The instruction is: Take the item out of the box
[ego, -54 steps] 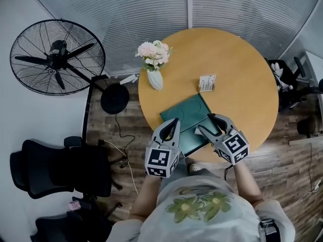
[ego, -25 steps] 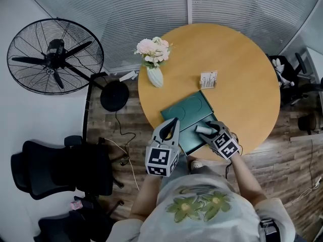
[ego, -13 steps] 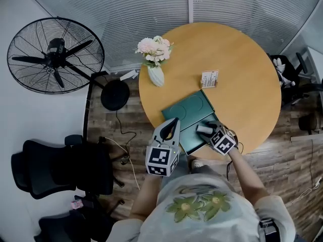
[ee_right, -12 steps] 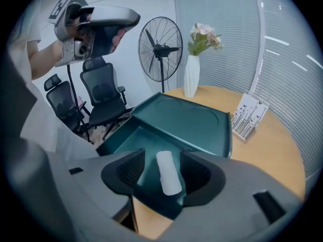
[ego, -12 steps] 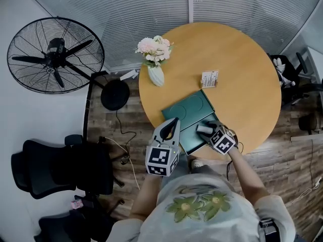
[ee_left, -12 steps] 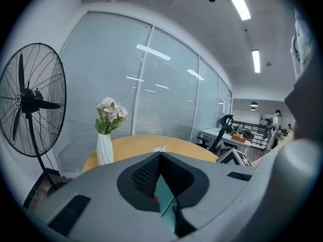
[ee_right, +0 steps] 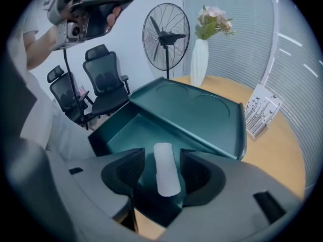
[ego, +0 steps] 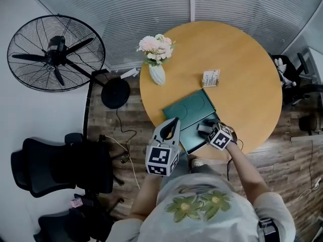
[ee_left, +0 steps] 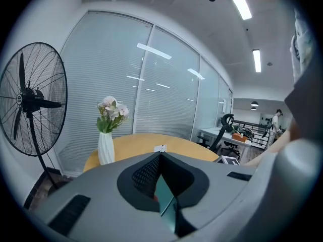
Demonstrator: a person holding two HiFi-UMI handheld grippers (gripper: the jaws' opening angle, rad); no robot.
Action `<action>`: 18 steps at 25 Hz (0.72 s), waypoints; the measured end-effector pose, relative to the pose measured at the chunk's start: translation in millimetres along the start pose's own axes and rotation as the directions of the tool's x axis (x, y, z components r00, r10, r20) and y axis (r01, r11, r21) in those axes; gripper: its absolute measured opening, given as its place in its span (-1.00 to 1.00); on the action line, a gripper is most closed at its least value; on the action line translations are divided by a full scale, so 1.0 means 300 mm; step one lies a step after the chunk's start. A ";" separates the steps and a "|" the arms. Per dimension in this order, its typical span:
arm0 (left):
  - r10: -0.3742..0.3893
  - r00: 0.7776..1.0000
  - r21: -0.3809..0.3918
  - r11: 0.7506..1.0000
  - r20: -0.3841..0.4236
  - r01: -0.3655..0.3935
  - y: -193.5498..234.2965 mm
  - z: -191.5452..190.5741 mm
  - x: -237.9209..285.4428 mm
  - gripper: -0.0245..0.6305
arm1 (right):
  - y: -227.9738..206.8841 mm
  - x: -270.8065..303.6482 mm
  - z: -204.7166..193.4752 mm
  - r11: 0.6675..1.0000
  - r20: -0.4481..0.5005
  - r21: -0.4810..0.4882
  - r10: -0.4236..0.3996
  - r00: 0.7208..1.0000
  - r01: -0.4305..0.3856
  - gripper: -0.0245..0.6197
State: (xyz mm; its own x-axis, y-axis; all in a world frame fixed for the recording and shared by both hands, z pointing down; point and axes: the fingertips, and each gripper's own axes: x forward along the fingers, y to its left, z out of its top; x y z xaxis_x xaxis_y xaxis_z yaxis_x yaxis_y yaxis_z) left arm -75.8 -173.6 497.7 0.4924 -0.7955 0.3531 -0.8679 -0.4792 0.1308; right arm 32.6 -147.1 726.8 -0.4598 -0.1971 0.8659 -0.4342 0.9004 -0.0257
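Observation:
A dark green box lies open at the near edge of the round wooden table, its lid folded back flat. A white oblong item lies in the box's tray. My right gripper is lowered over the tray. Seen from the right gripper view, the white item sits between that gripper's jaws with a gap on each side, so it is open. My left gripper hangs just off the table's near edge beside the box, its jaws shut and holding nothing.
A white vase of flowers stands at the table's left edge and a small card stand behind the lid. On the floor to the left are a standing fan and black office chairs.
My right gripper has come down and inward over the box tray, and its jaws have narrowed around the white item. The left gripper has stayed where it was.

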 end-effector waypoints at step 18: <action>0.003 1.000 0.003 1.000 0.002 -0.003 0.015 0.011 0.003 -0.89 | -0.008 0.074 -0.079 0.997 -0.164 -0.083 -0.008 0.986 -0.005 -0.30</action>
State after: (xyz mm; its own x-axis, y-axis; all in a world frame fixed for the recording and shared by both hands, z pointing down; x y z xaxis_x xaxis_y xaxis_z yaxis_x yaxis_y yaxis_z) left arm -78.9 -177.6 495.5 0.4902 -0.7974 0.3518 -0.8690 -0.4783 0.1266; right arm 41.7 -144.5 758.0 -0.3228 -0.1382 0.9363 -0.3661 0.9305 0.0111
